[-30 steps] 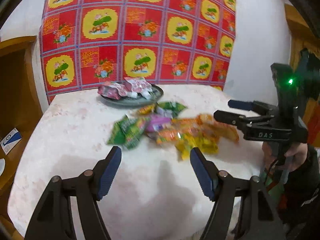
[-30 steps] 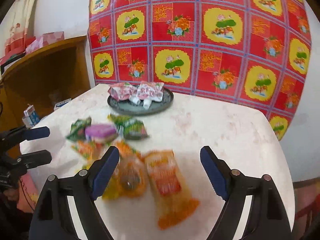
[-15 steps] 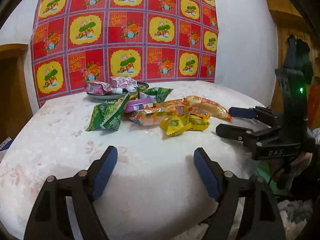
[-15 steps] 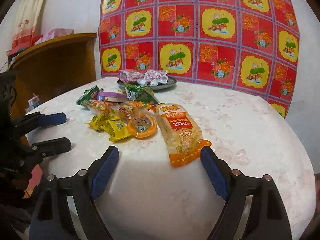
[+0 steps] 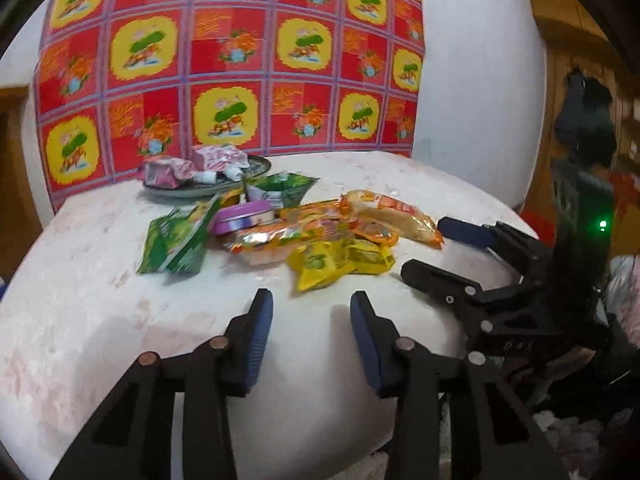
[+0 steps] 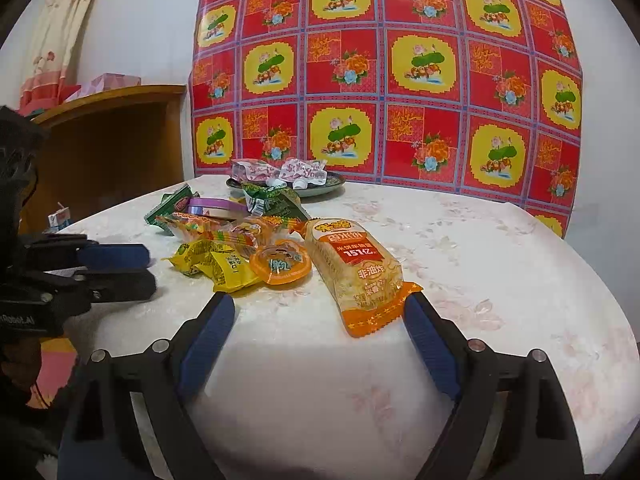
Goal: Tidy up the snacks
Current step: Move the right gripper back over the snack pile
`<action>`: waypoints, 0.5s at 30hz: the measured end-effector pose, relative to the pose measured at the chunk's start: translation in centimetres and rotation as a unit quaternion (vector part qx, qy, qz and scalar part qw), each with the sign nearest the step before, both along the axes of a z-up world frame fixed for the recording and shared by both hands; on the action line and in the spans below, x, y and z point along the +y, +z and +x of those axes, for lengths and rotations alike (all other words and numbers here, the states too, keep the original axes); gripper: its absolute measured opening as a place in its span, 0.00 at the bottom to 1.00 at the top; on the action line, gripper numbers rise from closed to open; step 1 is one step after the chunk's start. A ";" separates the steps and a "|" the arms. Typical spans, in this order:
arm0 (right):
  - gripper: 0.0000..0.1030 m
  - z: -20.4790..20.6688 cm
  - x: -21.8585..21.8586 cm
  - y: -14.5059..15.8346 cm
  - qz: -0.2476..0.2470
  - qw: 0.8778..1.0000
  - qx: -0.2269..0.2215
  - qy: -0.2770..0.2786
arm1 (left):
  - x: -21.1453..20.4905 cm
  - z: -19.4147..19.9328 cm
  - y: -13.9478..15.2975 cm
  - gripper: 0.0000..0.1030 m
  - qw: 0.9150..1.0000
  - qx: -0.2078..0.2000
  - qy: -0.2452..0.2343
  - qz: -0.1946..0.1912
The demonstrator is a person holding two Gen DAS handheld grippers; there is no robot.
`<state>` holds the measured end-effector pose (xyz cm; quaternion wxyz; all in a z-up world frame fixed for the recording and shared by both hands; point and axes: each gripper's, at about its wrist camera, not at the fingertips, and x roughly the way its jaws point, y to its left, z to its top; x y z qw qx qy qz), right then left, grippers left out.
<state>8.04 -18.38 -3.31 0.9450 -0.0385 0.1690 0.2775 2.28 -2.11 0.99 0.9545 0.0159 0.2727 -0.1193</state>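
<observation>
Snacks lie heaped mid-table: green packets leftmost, yellow packets nearest, an orange rice-cracker bag rightmost. Only the right wrist view shows a wooden cabinet. The left gripper is partly closed and empty; the right gripper gapes wide, empty, above bare near-edge tabletop.
</observation>
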 end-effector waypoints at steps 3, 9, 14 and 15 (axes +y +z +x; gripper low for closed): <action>0.86 -0.1 0.0 -0.1 0.003 1.000 -0.004 0.000 | -0.8 1.0 0.1 0.41 1.000 0.015 -0.004 0.001; 0.86 -0.2 -0.1 -0.2 0.005 1.000 -0.007 -0.002 | -0.9 2.9 0.2 0.42 0.999 0.029 0.029 -0.017; 0.86 -0.7 -0.6 -0.4 0.015 1.000 -0.017 0.011 | -0.3 2.6 0.0 0.33 0.999 0.020 0.041 -0.022; 0.86 -0.9 -0.8 -0.5 0.018 1.000 -0.017 0.017 | -0.2 2.3 0.0 0.33 0.999 0.019 0.041 -0.023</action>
